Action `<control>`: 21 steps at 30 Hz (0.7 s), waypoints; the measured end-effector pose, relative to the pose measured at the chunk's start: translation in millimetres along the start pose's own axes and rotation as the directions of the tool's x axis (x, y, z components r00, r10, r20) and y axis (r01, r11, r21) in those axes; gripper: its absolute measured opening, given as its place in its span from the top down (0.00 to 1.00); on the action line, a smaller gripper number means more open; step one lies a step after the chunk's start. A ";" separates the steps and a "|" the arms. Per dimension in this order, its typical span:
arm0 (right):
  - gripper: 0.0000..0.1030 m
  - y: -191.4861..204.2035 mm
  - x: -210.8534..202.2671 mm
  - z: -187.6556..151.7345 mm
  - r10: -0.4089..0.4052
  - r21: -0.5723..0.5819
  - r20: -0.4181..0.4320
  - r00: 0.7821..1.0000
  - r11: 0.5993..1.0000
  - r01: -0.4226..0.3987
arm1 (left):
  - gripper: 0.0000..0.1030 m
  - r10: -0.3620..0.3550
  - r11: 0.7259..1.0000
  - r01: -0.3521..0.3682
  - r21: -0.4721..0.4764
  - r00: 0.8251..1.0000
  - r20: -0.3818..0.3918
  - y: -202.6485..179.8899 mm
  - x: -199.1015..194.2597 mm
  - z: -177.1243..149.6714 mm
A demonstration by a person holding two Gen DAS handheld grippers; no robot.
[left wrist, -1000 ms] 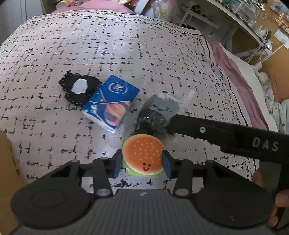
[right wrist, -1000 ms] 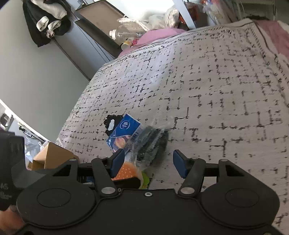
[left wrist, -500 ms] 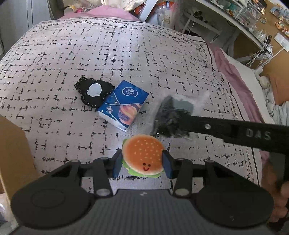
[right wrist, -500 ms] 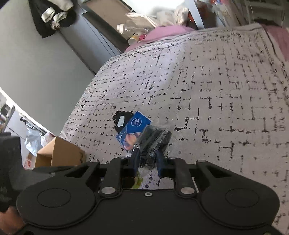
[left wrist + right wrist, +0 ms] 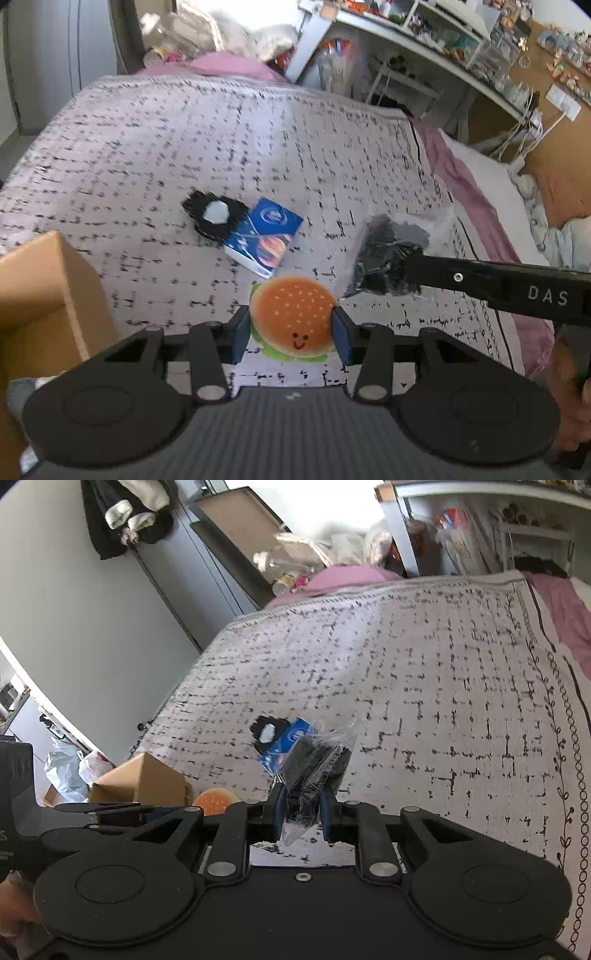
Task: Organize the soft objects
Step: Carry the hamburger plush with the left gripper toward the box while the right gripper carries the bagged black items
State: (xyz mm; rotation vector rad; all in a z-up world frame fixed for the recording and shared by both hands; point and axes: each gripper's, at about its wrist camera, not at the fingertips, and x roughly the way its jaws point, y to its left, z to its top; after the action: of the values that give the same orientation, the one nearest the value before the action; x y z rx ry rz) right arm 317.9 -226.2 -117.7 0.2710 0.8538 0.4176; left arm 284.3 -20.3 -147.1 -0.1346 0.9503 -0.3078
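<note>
My left gripper (image 5: 291, 332) is shut on a plush hamburger (image 5: 293, 314) with a smiley face, held above the bed. My right gripper (image 5: 303, 812) is shut on a clear plastic bag of black soft items (image 5: 314, 771), lifted off the bed; the bag also shows in the left wrist view (image 5: 384, 254), at the tip of the right gripper's arm. A blue tissue pack (image 5: 264, 242) and a black lace piece with a pale centre (image 5: 214, 214) lie on the patterned bedspread (image 5: 221, 147). The hamburger's top shows in the right wrist view (image 5: 216, 801).
A cardboard box (image 5: 40, 291) stands at the bed's left edge, also in the right wrist view (image 5: 144, 782). A pink sheet (image 5: 476, 206) runs along the right side. Cluttered shelves and a desk (image 5: 424, 33) stand beyond the bed. Plastic bags (image 5: 70, 768) lie on the floor.
My right gripper closed on the plastic bag and lifted it off the bed. Both grippers rose and pulled back; the cardboard box came into view at the left.
</note>
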 end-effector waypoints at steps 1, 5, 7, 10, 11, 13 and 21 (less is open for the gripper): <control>0.81 3.6 -3.7 0.2 0.001 -0.007 0.008 1.000 1.000 -0.001 | 0.56 0.004 1.000 -0.004 -0.003 1.000 0.012 2.1 -6.2 -0.2; 0.81 18.1 -13.2 -0.4 0.008 -0.030 0.027 1.000 1.000 -0.007 | 0.56 0.014 1.000 -0.014 -0.005 0.999 0.045 7.6 -24.9 -1.5; 0.81 25.7 -15.5 -1.3 0.013 -0.040 0.033 0.999 0.999 -0.011 | 0.56 0.017 1.000 -0.017 -0.006 0.998 0.060 10.9 -33.9 -3.4; 0.81 35.9 -17.7 -2.1 0.015 -0.058 0.040 0.999 0.998 -0.013 | 0.56 0.019 1.000 -0.018 -0.013 0.997 0.079 16.9 -45.5 -7.2; 0.81 39.5 -18.6 -2.3 0.016 -0.064 0.042 0.999 0.998 -0.014 | 0.56 0.020 1.000 -0.019 -0.016 0.996 0.085 18.6 -48.7 -8.7; 0.81 47.2 -20.9 -3.2 0.021 -0.075 0.047 0.999 0.997 -0.017 | 0.56 0.022 1.000 -0.021 -0.020 0.995 0.094 22.2 -54.9 -11.5; 0.81 77.4 -22.0 -10.3 0.045 -0.116 0.053 0.998 0.993 -0.039 | 0.56 0.048 0.998 -0.041 -0.056 0.991 0.128 48.7 -83.5 -26.4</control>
State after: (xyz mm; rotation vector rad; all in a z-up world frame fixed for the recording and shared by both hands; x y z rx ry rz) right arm 278.0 -167.0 -79.1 0.1935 0.7683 0.4944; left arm 227.2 52.8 -109.4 -0.1797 0.8324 -0.2303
